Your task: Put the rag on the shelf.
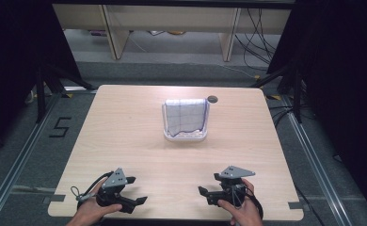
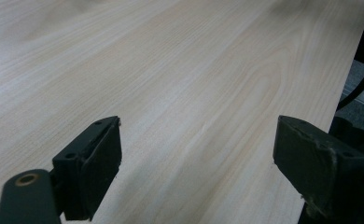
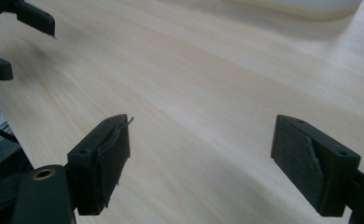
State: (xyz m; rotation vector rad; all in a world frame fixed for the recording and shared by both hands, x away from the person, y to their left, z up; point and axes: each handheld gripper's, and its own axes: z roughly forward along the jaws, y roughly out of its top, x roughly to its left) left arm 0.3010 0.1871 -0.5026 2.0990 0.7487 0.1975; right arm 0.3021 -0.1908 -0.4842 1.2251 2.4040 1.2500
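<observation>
- I am viewing a light wooden table [image 1: 125, 141]; it is carrying everything in the scene and its grain is running under both sets of jaws in the gripper views.
- I am seeing a white rack [image 1: 185, 134] standing upright near the far middle of the table, well apart from both grippers.
- I am seeing a cloth [image 1: 185, 117], white with a blue grid, hanging over the rack's top bar and draping down its front to the base.
- I am holding the right gripper [image 1: 209, 187] near the table's near edge, right of centre; its jaws are standing wide apart, with bare wood between them in the right gripper view [image 3: 201, 168].
- I am holding the left gripper [image 1: 138, 190] near the near edge, left of centre; its jaws are also standing wide apart, with bare wood between them in the left gripper view [image 2: 196, 163].
- I am noting that the two grippers are pointing inward, toward each other, and are resting apart from one another.
- I am noting a small dark round hole [image 1: 212, 99] in the tabletop, just behind the rack's right corner.
</observation>
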